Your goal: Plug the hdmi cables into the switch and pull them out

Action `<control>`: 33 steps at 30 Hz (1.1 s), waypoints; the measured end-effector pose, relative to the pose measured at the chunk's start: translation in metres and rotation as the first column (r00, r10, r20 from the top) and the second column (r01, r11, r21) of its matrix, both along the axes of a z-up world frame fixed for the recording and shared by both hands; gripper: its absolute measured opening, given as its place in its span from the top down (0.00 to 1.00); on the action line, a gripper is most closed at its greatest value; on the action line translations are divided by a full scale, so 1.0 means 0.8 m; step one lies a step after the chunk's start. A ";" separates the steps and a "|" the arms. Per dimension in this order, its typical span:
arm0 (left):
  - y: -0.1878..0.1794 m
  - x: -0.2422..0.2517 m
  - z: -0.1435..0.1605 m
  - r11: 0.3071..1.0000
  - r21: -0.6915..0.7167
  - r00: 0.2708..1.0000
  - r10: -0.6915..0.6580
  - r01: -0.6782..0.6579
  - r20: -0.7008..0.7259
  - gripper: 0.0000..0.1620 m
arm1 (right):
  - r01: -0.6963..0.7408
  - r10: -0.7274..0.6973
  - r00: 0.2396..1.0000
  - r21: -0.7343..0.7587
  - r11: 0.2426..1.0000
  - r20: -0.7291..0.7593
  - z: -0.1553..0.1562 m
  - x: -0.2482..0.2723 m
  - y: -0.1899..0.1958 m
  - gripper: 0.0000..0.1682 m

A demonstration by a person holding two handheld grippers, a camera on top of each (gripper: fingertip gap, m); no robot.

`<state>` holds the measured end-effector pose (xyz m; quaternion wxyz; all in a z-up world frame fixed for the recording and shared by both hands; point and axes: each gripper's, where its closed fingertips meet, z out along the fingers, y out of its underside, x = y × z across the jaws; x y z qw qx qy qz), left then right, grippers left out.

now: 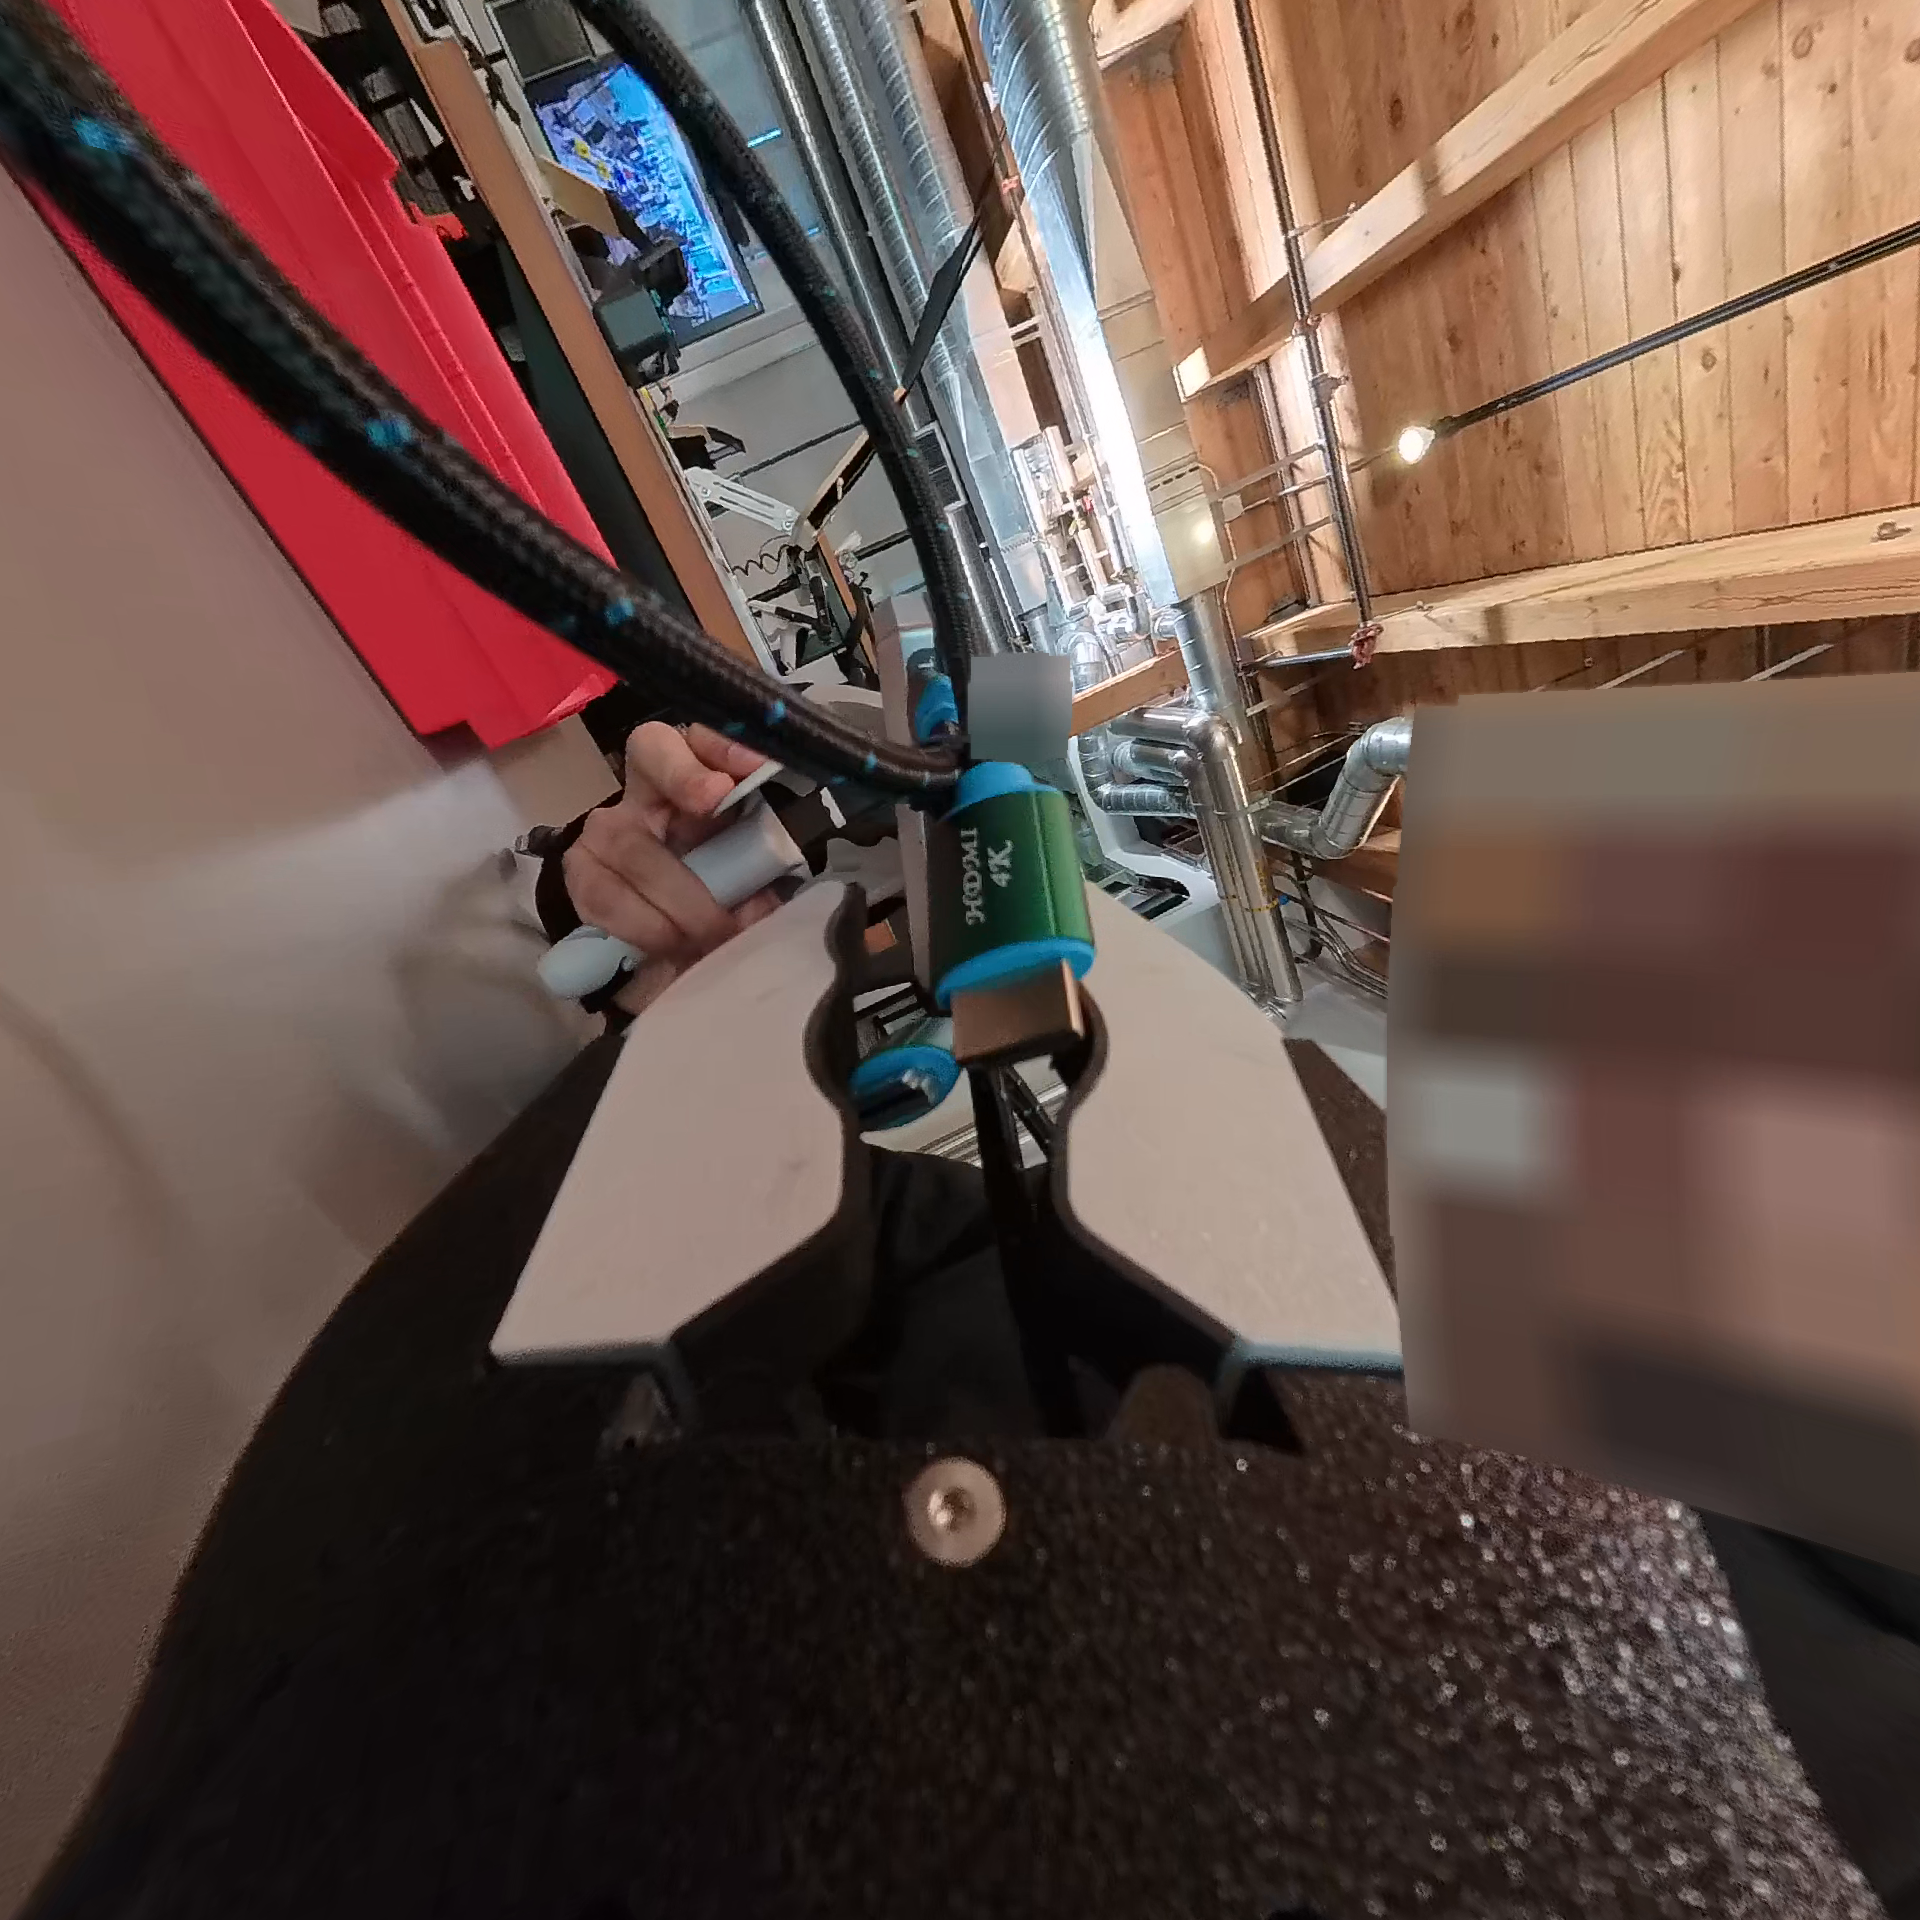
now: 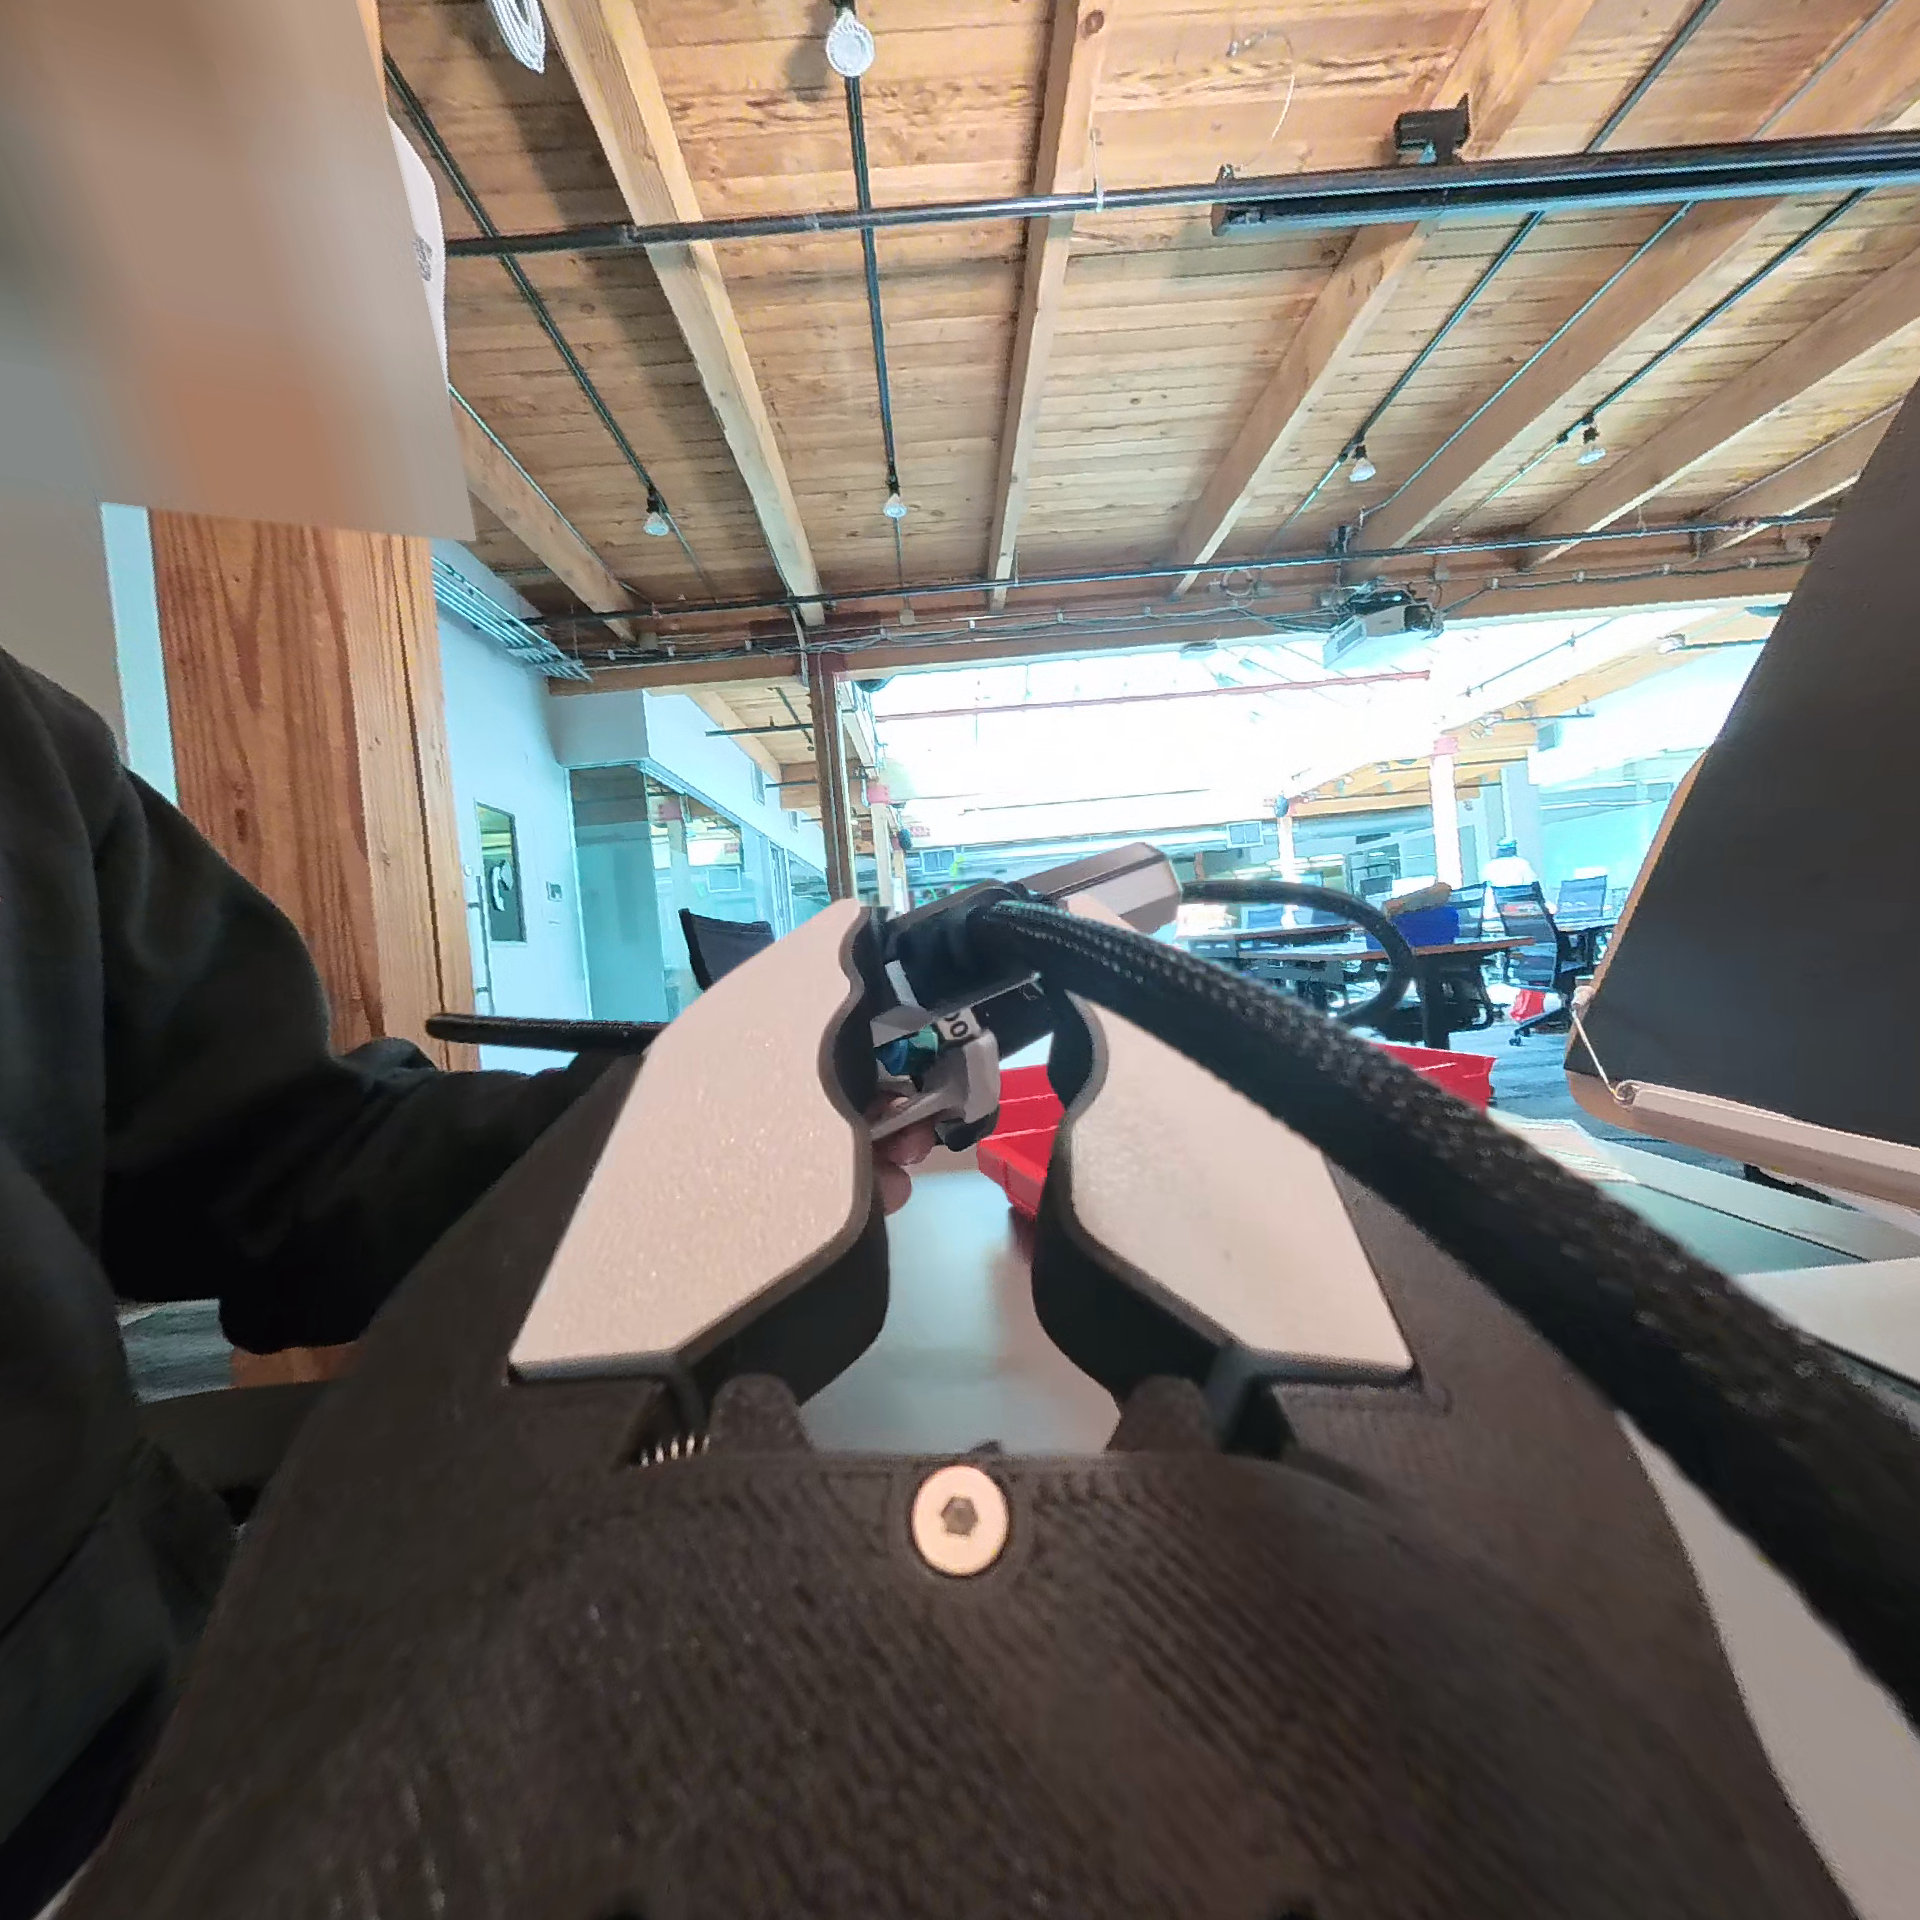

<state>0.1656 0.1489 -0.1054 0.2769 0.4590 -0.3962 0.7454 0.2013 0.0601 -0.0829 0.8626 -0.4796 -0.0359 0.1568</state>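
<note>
between the left tool (image 1: 961,997) tips, half-hidden green plug (image 1: 1006,899) looks gripped; right tool (image 2: 961,1023) clamps cable (image 2: 1351,1091).

Both wrist views close behind their fingers, tilted upward, sharing the braided cable (image 1: 436,488).

We see a pale grey tabletop (image 2: 940,1288) between the dark jaws in the right wrist view, its bare surface running far and to the right. A bright red plastic bin (image 2: 1023,1138) rests on it at the far side. Whether the second red bin (image 2: 1444,1070), farther right, rests on it we cannot tell.
</note>
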 end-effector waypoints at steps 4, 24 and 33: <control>-0.002 -0.003 0.000 1.000 -0.023 1.000 -0.014 0.014 0.022 0.79 | -0.019 0.019 1.000 0.016 1.000 -0.007 0.004 -0.003 -0.002 0.82; 0.020 -0.034 -0.035 0.969 0.231 0.993 0.066 -0.088 0.102 0.73 | -0.057 0.058 0.998 0.052 0.997 -0.027 0.009 -0.004 -0.009 0.85; 0.076 -0.040 -0.008 0.944 0.252 0.971 0.175 -0.212 0.160 0.73 | -0.030 0.033 0.999 0.073 0.997 -0.038 0.012 0.008 -0.022 0.85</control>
